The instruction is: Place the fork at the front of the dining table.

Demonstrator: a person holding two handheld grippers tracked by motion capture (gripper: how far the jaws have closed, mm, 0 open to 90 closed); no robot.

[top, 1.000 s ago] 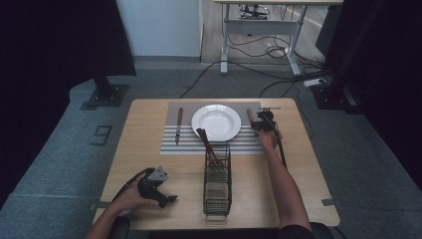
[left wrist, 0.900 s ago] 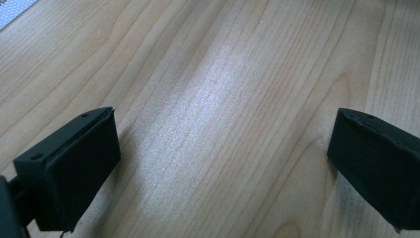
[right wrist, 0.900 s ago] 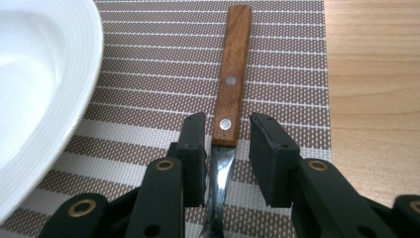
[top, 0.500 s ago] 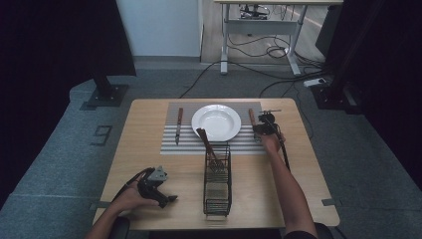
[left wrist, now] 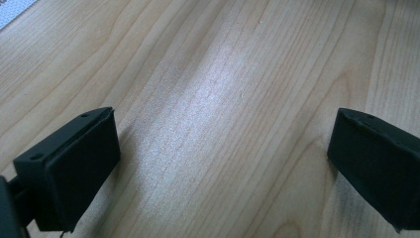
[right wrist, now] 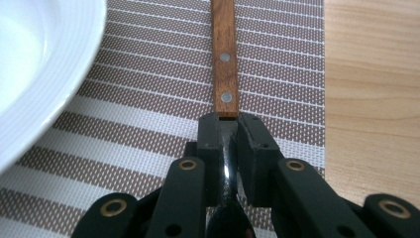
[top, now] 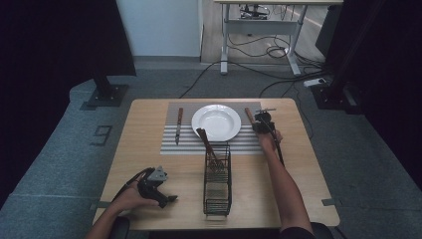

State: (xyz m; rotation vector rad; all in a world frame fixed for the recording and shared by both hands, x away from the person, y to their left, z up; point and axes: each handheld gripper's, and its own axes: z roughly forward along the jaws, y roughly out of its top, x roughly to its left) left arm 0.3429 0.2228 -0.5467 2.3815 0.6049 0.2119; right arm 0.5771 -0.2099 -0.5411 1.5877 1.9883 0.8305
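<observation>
Nearest, the left gripper (top: 158,186) rests with jaws spread wide over bare table (left wrist: 223,99), while at two o'clock the right gripper (right wrist: 228,148), jaws just closing, clamps the metal neck of a wooden-handled utensil (right wrist: 224,54) on the striped placemat (right wrist: 148,124) beside the plate (top: 216,122), apparently mid-placement, with another utensil (top: 208,147) left in the wire caddy (top: 217,186).

Light wooden surface (top: 149,149), mid-frame in the high view. Striped placemat (top: 169,144) at upper centre, directly on the wood. Black wire basket (top: 217,191) at lower centre, just below the placemat. Bare wood at left and right.
</observation>
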